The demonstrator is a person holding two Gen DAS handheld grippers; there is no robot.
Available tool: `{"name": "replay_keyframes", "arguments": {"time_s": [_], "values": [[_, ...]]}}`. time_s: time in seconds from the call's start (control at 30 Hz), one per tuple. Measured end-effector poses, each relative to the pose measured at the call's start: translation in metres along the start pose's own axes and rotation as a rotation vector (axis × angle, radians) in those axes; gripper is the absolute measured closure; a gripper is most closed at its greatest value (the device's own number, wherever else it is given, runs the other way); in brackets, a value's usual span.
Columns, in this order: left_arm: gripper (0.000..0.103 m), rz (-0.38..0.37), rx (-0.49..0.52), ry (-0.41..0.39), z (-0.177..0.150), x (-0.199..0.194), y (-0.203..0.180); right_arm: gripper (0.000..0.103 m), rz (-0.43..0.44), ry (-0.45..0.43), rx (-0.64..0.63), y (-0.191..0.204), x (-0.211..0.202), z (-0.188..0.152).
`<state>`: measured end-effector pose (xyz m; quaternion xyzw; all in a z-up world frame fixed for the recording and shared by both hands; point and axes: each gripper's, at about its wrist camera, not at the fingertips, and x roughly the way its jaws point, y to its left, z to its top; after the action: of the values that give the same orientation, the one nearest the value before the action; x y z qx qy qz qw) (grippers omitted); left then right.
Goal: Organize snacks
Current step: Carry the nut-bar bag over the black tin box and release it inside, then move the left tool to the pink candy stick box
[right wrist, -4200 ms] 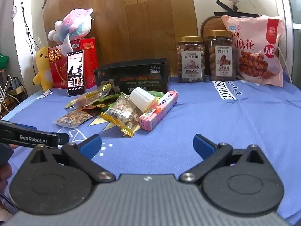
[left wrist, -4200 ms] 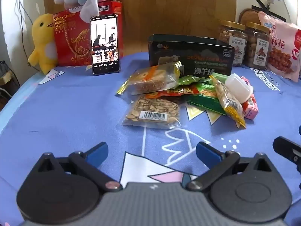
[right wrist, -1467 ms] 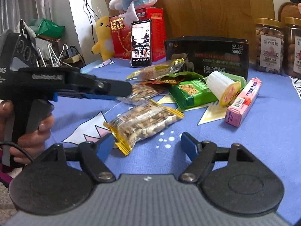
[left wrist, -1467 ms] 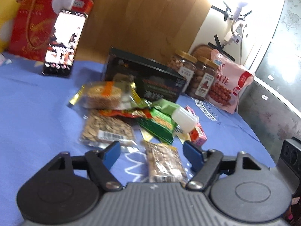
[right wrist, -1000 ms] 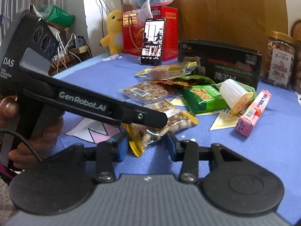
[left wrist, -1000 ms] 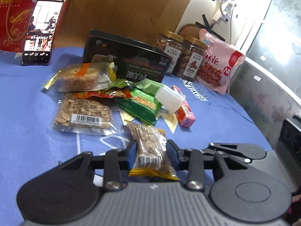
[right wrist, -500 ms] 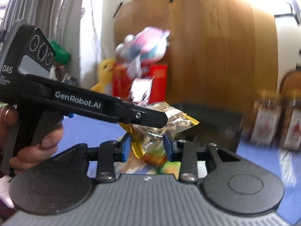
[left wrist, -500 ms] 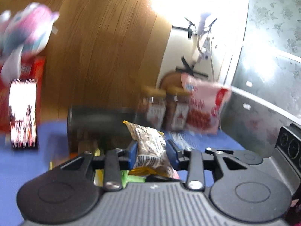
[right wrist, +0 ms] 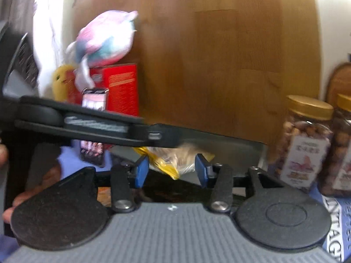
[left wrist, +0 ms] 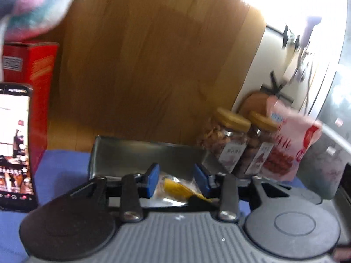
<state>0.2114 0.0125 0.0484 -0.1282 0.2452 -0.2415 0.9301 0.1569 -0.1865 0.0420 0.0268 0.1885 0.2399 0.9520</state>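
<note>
The clear snack packet (left wrist: pixel 175 187) with yellow ends lies low between the fingers of my left gripper (left wrist: pixel 176 180), over the open black box (left wrist: pixel 131 155). The left jaws stand apart and no longer pinch it. In the right wrist view the same packet (right wrist: pixel 173 160) sits between the blue pads of my right gripper (right wrist: pixel 172 171), whose jaws are also apart. The left gripper's black body (right wrist: pixel 87 125) crosses that view from the left, just above the packet. The box's grey inside (right wrist: pixel 230 151) lies behind the packet.
Two gold-lidded nut jars (left wrist: pixel 230 140) and a pink snack bag (left wrist: pixel 291 146) stand right of the box. A phone (left wrist: pixel 15 144) leans on a red box (left wrist: pixel 30 70) at the left, with plush toys (right wrist: pixel 105 37) on top. A wooden board (left wrist: pixel 153 65) stands behind.
Both grippers carried the packet up and forward over the black box, then their jaws opened. The packet has dropped lower between the fingers.
</note>
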Motion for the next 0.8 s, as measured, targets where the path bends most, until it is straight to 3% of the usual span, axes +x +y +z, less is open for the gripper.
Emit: {"name": "replay_keyframes", "arguments": {"time_s": [0.1, 0.17, 0.3, 0.37, 0.47, 0.57, 0.8], "values": [[0.065, -0.006, 0.006, -0.06, -0.006, -0.029, 0.0, 0.053, -0.035, -0.051, 0.122, -0.028, -0.039, -0.01], [0.064, -0.024, -0.013, -0.058, -0.014, -0.042, 0.0, 0.053, -0.081, -0.057, 0.201, -0.044, -0.064, -0.024], [0.064, -0.07, -0.066, -0.015, -0.04, -0.052, -0.004, 0.051, -0.122, 0.0, 0.379, -0.064, -0.095, -0.058], [0.064, -0.085, -0.092, 0.012, -0.055, -0.052, -0.009, 0.051, -0.111, 0.033, 0.41, -0.062, -0.103, -0.071], [0.063, -0.096, -0.092, 0.053, -0.076, -0.049, -0.018, 0.051, -0.104, 0.094, 0.35, -0.044, -0.102, -0.077], [0.063, -0.086, -0.071, 0.088, -0.094, -0.049, -0.026, 0.045, -0.134, 0.096, 0.242, -0.024, -0.103, -0.075], [0.058, -0.085, -0.035, 0.069, -0.114, -0.061, -0.033, 0.045, -0.121, 0.106, 0.163, -0.01, -0.112, -0.084]]}}
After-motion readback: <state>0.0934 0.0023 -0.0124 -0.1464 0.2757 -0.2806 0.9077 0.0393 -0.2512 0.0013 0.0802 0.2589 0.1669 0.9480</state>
